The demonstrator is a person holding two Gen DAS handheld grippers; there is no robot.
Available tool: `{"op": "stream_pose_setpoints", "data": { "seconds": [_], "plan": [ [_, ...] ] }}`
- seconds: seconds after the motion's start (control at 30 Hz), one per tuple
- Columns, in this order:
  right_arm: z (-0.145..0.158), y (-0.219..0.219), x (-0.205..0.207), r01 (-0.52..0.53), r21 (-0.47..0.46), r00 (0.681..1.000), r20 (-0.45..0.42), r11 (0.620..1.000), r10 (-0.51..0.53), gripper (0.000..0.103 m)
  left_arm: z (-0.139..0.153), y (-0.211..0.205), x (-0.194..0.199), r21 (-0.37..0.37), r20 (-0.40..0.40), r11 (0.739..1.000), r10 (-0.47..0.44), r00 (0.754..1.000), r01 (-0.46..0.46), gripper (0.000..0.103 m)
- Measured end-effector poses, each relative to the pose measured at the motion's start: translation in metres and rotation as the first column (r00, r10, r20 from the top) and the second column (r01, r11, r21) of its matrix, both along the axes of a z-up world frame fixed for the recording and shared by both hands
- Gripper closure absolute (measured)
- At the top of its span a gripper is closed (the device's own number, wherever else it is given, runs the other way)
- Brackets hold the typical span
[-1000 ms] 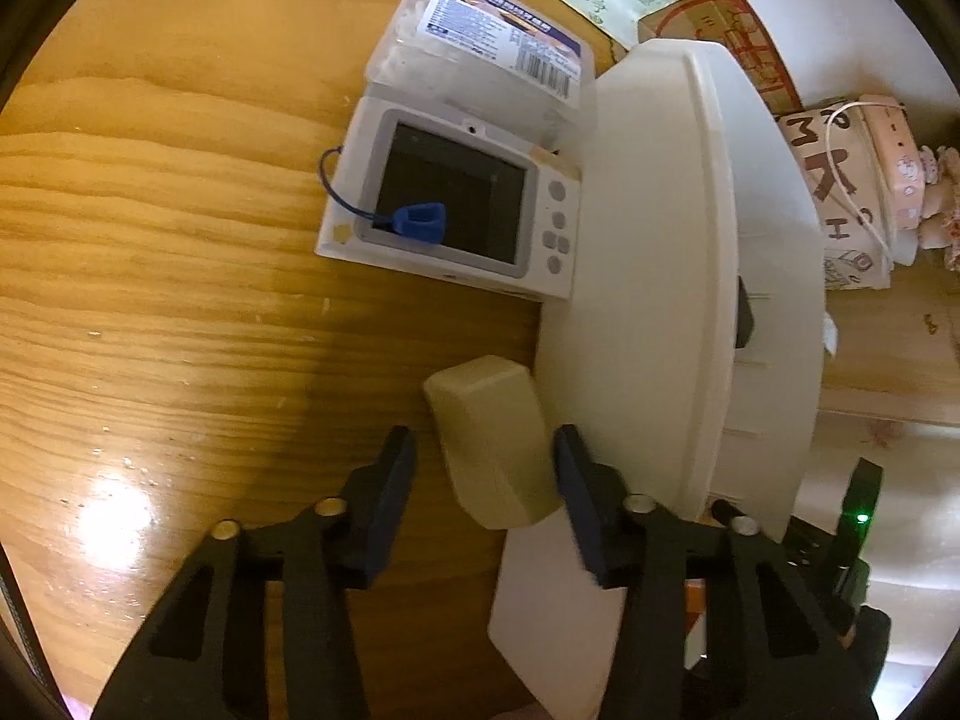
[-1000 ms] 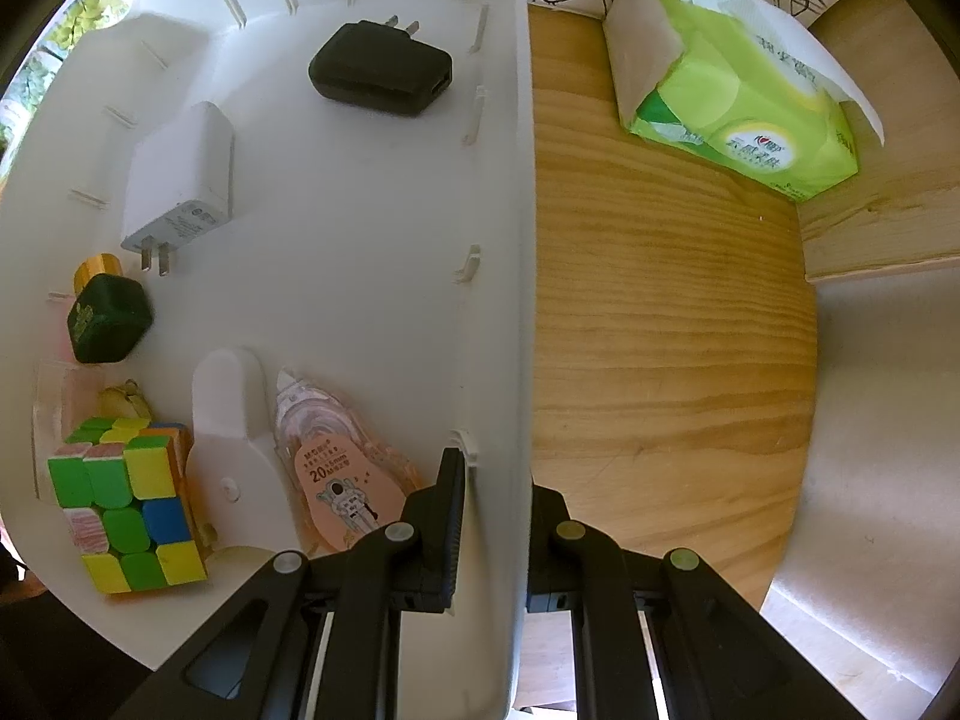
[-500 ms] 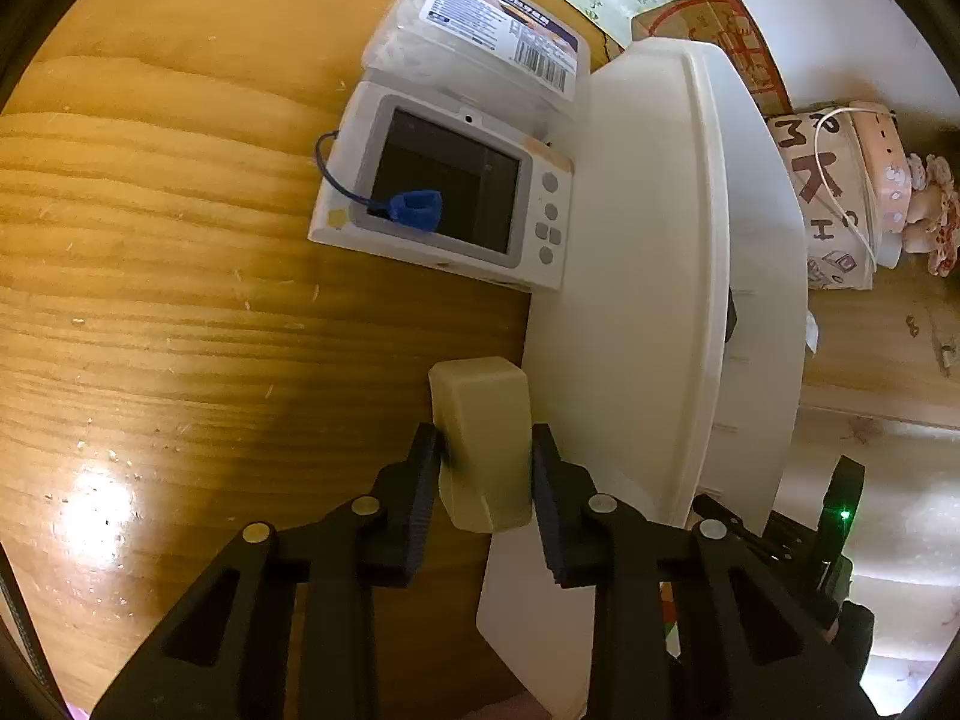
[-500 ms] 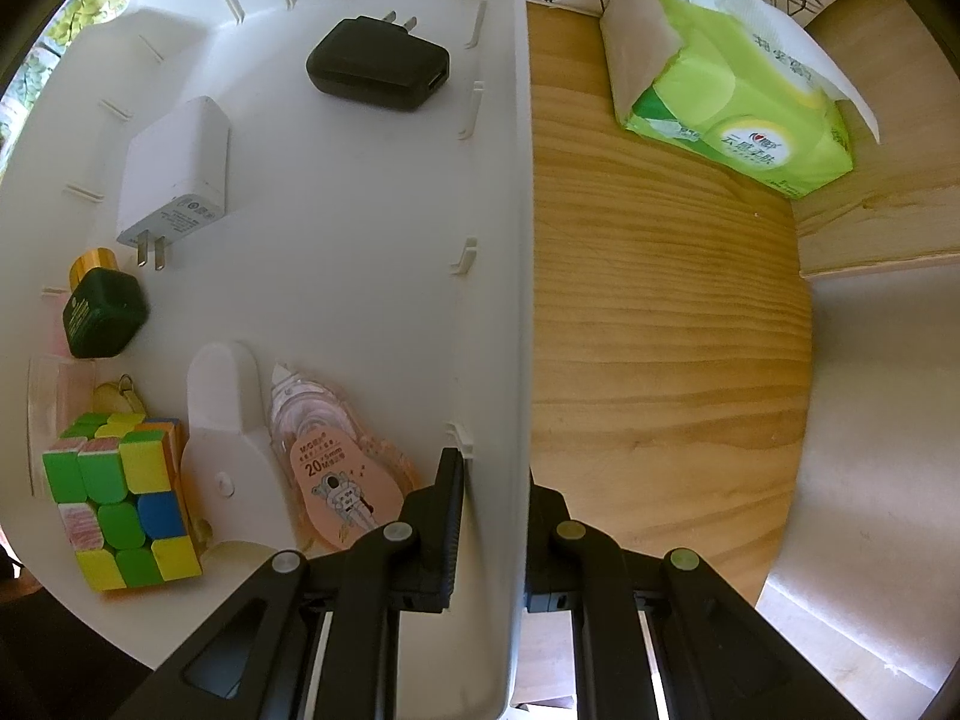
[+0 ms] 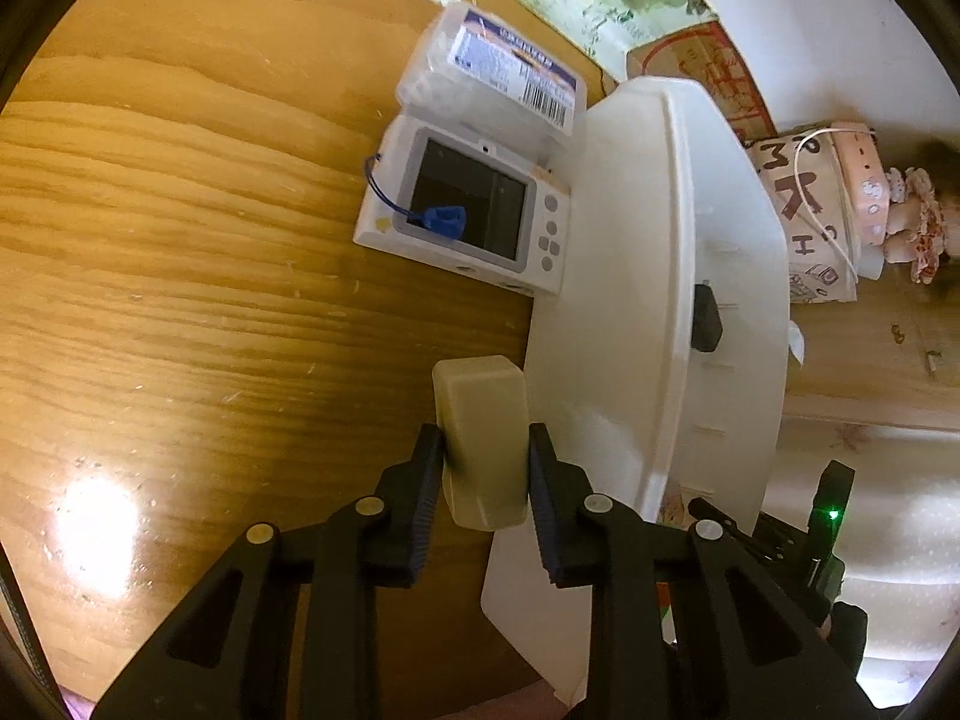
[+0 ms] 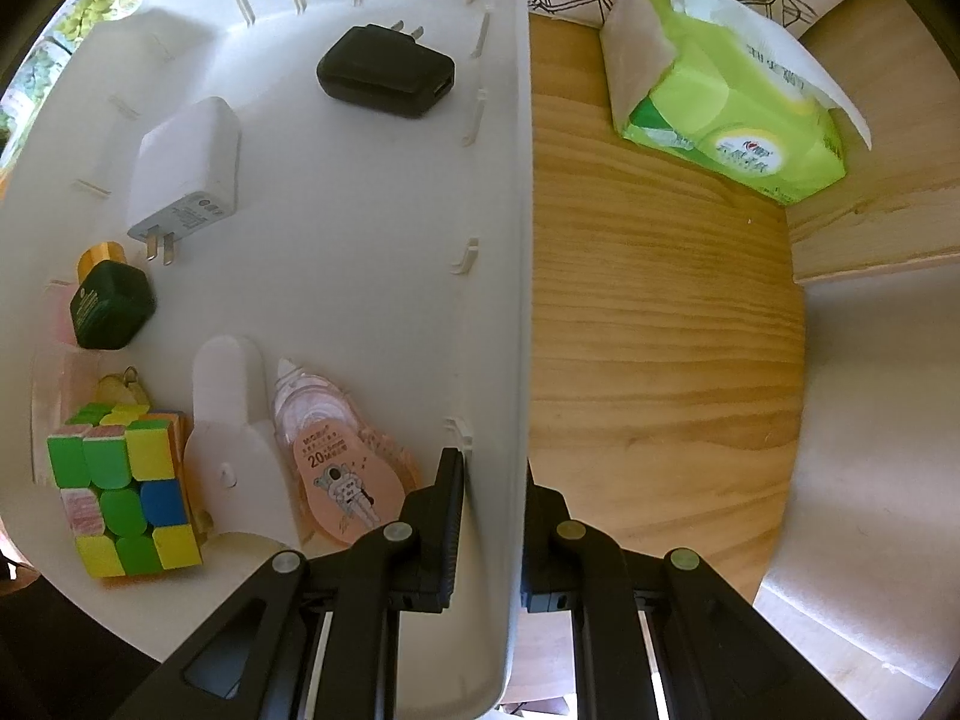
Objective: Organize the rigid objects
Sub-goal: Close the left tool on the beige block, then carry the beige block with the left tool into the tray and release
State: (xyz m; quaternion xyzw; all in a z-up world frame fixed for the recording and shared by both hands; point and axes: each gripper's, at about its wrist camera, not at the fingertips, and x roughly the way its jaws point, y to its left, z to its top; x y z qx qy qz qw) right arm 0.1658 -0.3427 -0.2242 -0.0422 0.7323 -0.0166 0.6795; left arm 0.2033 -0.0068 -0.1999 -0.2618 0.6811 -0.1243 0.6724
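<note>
Cream rounded rectangular block [image 5: 483, 438] sits between the fingers of the left tool [image 5: 483, 468], which is closed onto its sides, above the wooden table [image 5: 180, 300] and just beside the white plastic bin [image 5: 624, 300]. Right tool [image 6: 493, 480] pinches the bin's wall. Already inside: black charger [image 6: 384, 81], white charger [image 6: 186, 171], colour cube [image 6: 123, 498], correction tape [image 6: 336, 456], dark green bottle [image 6: 111, 312]. Left out: this block, white screen device [image 5: 474, 216], clear labelled box [image 5: 492, 84].
</note>
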Motion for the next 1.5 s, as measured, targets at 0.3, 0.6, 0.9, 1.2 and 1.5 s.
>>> {"op": "stream_pose_setpoints", "data": {
  "seconds": [0.3,0.6,0.9,1.2,1.5],
  "plan": [
    [0.007,0.008,-0.006,-0.022,0.006,0.999,0.033,1.000,0.021,0.089,0.033,0.019,-0.016,0.026,0.081,0.998,0.063,0.995,-0.065,0.073],
    [0.011,0.011,-0.016,-0.056,0.023,0.997,0.054,0.998,0.054,0.089,0.076,0.024,-0.029,0.049,0.190,0.992,0.104,0.976,-0.115,0.073],
    [0.016,0.018,-0.025,-0.106,0.043,0.992,0.069,0.993,0.103,0.089,0.111,0.010,-0.042,0.060,0.269,0.993,0.084,0.960,-0.103,0.073],
    [0.016,0.022,-0.033,-0.141,0.057,0.989,0.059,0.988,0.138,0.089,0.121,-0.027,-0.050,0.054,0.286,0.997,0.037,0.958,-0.055,0.073],
    [0.008,0.030,-0.035,-0.198,0.097,0.980,0.049,0.975,0.194,0.089,0.118,-0.077,-0.056,0.079,0.281,0.997,-0.034,0.959,0.013,0.073]
  ]
}}
